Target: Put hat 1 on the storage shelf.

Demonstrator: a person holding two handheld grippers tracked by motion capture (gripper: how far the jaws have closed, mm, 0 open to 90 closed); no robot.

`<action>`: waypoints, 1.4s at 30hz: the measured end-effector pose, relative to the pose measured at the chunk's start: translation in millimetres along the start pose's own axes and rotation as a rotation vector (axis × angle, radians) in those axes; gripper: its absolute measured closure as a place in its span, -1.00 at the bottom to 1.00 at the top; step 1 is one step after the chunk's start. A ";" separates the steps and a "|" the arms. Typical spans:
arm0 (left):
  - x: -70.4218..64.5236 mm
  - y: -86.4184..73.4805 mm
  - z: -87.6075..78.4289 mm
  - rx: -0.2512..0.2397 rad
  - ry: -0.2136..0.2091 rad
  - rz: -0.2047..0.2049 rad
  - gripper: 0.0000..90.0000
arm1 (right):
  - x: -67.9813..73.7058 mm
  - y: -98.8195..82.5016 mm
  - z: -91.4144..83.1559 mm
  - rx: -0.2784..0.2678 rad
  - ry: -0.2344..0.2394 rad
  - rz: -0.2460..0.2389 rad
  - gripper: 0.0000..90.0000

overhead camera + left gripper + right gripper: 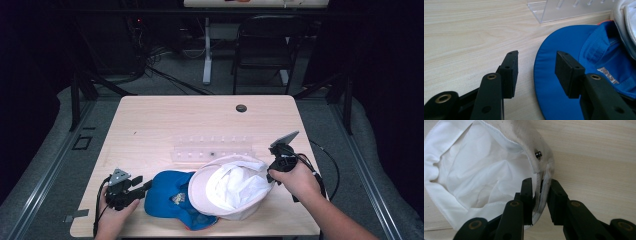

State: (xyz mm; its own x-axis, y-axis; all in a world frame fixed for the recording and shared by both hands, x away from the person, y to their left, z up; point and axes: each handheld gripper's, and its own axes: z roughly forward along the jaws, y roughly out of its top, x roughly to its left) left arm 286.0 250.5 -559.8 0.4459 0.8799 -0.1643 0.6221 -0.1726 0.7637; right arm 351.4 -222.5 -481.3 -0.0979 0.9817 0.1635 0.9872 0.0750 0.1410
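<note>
The setting reads as a lab or recording studio rather than a home. A plain light-wood table (200, 120) with a round cable port (241, 108) near its far edge stands alone on grey carpet (40, 150), ringed by black curtains (380, 65) that shut out the room. Metal rails (47, 172) run along the floor past both side edges of the tabletop. Beyond the far edge, loose cables (150, 62) trail over the floor beside a black folding chair (265, 45) and the white leg of a second desk (207, 50).
</note>
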 end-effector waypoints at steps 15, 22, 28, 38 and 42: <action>0.4 -0.6 -0.1 -0.016 0.002 -0.001 0.20 | 16.1 4.1 -7.7 0.038 -0.113 -0.103 0.77; 0.3 -0.5 -0.1 -0.013 0.003 0.000 0.20 | 18.7 8.5 -10.8 0.055 -0.063 -0.068 0.81; 1.0 -0.4 -0.5 -0.010 0.002 -0.001 0.19 | 14.2 12.0 -15.7 0.088 -0.019 -0.043 0.81; 0.4 -0.7 0.1 -0.014 0.003 -0.002 0.19 | 19.1 16.5 -34.1 0.095 0.018 -0.038 0.81; 1.4 -0.1 -0.9 0.003 -0.002 0.000 0.19 | 25.4 17.7 -42.7 0.087 0.020 -0.035 0.81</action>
State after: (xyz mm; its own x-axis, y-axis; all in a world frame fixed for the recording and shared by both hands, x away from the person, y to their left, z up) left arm 286.0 252.1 -559.5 0.4476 0.8788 -0.1654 0.6235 -0.1742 0.7622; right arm 361.0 -203.7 -433.0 -0.1337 0.9745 0.1801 0.9903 0.1245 0.0617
